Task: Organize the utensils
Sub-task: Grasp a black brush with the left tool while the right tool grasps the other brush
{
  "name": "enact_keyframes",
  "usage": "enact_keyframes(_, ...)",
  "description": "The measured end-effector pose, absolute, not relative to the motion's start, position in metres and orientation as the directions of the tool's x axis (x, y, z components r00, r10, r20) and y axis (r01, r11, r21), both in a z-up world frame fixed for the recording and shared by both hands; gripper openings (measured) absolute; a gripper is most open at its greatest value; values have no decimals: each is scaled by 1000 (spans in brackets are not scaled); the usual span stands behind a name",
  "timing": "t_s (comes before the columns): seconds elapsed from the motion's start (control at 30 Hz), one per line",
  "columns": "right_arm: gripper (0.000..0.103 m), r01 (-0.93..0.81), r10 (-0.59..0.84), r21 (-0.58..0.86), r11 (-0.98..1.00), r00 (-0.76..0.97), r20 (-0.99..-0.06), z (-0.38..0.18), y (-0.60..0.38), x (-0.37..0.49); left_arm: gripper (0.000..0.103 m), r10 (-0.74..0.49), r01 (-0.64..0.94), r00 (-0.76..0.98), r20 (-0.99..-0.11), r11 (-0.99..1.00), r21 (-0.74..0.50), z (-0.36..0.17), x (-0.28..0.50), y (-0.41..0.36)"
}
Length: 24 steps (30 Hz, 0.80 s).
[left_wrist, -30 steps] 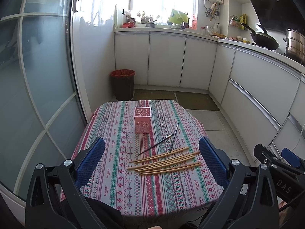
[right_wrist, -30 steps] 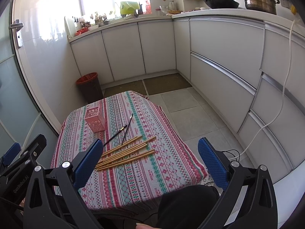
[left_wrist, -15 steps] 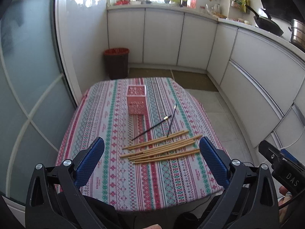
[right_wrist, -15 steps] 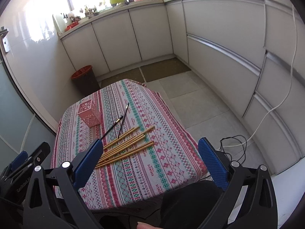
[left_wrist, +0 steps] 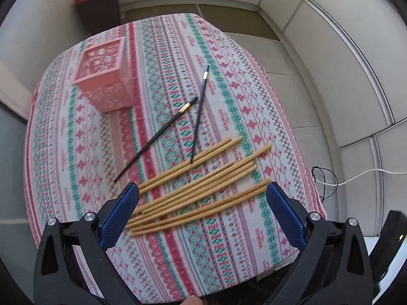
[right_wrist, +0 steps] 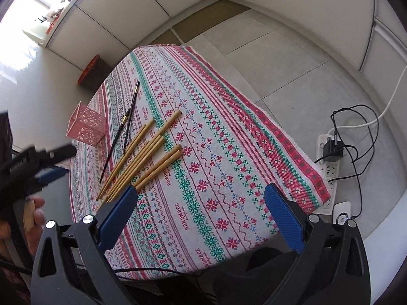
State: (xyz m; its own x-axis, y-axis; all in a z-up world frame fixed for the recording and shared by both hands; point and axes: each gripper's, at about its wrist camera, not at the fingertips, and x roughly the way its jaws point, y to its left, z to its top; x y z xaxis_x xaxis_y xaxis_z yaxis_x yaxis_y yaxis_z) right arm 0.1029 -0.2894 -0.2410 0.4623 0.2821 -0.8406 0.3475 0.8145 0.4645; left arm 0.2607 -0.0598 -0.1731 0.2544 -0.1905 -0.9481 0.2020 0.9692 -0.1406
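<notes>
Several wooden chopsticks (left_wrist: 201, 180) lie side by side on the patterned tablecloth (left_wrist: 229, 241); they also show in the right wrist view (right_wrist: 142, 157). Two black chopsticks (left_wrist: 178, 122) lie crossed just beyond them, also in the right wrist view (right_wrist: 124, 129). A pink perforated holder (left_wrist: 105, 76) stands upright at the far left, and shows in the right wrist view (right_wrist: 86, 124) too. My left gripper (left_wrist: 203, 211) is open and empty, hovering over the wooden chopsticks. My right gripper (right_wrist: 201, 213) is open and empty above the table's near right part.
A brown bin (left_wrist: 100, 5) with a red liner stands on the floor beyond the table. White cabinets (left_wrist: 330, 50) line the back and right. A power strip (right_wrist: 328, 157) with cables lies on the floor to the right of the table.
Both grippers have tilted down and moved closer to the table. The left one now sits low over the wooden chopsticks. Nothing on the table has moved.
</notes>
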Motion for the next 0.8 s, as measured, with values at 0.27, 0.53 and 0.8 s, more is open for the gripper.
enact_keyframes(0.27, 97, 372, 441, 604, 705, 437, -784, -272, -306, 125, 96, -86, 272, 196, -977, 962, -31, -237, 401, -133)
enact_keyframes(0.53, 97, 356, 466, 620, 700, 431, -773, -277, -301, 140, 51, -36, 249, 139, -990, 969, -1, -286, 450, -128)
enact_keyframes(0.8, 96, 370, 420, 558, 743, 391, -819, -276, -289, 154, 6, -62, 293, 188, -980, 956, -4, -265, 434, -94)
